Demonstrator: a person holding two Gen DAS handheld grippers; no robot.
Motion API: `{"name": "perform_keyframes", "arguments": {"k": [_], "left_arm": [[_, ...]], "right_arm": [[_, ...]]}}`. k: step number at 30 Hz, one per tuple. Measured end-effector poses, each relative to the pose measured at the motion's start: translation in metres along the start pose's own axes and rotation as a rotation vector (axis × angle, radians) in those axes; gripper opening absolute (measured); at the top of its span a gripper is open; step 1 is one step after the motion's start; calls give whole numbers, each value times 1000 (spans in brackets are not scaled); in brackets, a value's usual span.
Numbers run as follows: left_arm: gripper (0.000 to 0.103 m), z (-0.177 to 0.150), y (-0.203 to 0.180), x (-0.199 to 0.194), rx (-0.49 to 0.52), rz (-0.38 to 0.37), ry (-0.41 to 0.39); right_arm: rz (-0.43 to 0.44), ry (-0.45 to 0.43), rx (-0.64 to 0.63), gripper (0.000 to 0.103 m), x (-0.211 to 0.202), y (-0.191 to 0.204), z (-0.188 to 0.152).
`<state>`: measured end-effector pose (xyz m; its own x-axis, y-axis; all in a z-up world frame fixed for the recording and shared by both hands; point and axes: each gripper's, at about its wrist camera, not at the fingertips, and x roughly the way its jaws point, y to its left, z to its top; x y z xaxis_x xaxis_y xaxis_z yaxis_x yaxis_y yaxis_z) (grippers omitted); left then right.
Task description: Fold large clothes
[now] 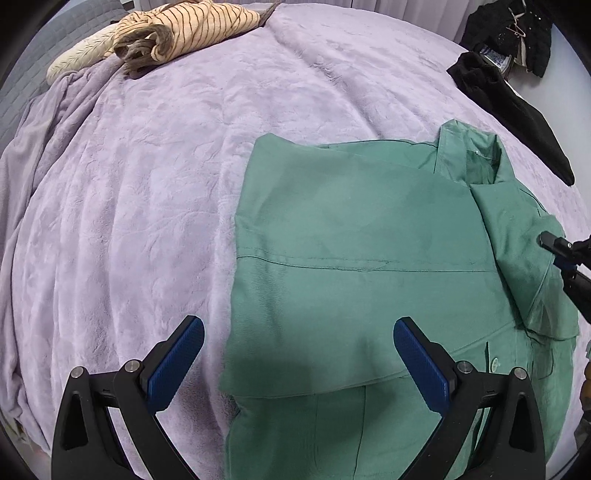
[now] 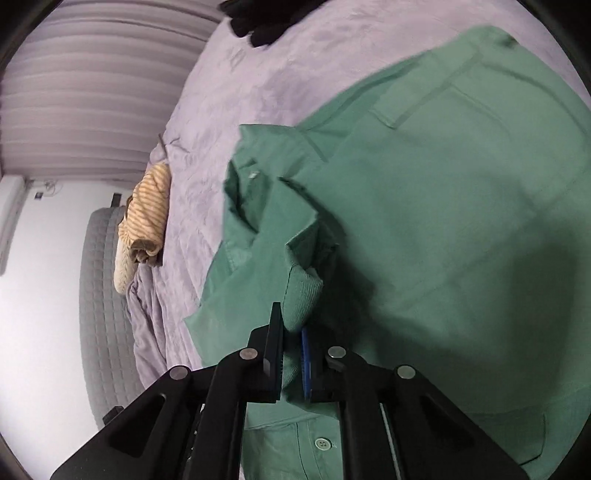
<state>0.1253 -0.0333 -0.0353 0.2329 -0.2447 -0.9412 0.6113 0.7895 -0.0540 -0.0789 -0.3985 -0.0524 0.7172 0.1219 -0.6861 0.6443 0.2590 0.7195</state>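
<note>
A green button shirt [image 1: 354, 236] lies partly folded on the lilac blanket [image 1: 147, 184], collar at the far right. My left gripper [image 1: 299, 332] is open and empty, hovering over the shirt's near left edge. My right gripper [image 2: 291, 332] is shut on a bunched fold of the green shirt [image 2: 424, 206], near the collar side, holding it slightly raised. The right gripper also shows at the right edge of the left wrist view [image 1: 554, 243], on the shirt's right side.
A striped tan garment [image 1: 177, 33] lies crumpled at the far left of the bed. Black clothes [image 1: 517, 118] lie at the far right edge. A grey quilted headboard [image 2: 103, 295] and a curtain [image 2: 92, 92] stand beyond the bed.
</note>
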Motion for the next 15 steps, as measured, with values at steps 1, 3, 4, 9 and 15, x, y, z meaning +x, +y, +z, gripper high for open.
{"name": "perform_keyframes", "arguments": {"k": [1,3,4,9,15], "left_arm": [[103,0,2,-1,-3,0,-3],[103,0,7,0,-8,-9,1],[103,0,9,1,-14,-10,6],[103,1,16,9,-63,-49,28],[103,-1,6,26,-125,-190,110]], "right_arm": [[-5,8,-68,8,7,19,-2],[-26,44,-218,8,22,56,-14],[-44,69,-284,8,29,69,-22],[-191,247,-542,15,81,97,-75],[-234,375,-642,47,97,85,-118]]}}
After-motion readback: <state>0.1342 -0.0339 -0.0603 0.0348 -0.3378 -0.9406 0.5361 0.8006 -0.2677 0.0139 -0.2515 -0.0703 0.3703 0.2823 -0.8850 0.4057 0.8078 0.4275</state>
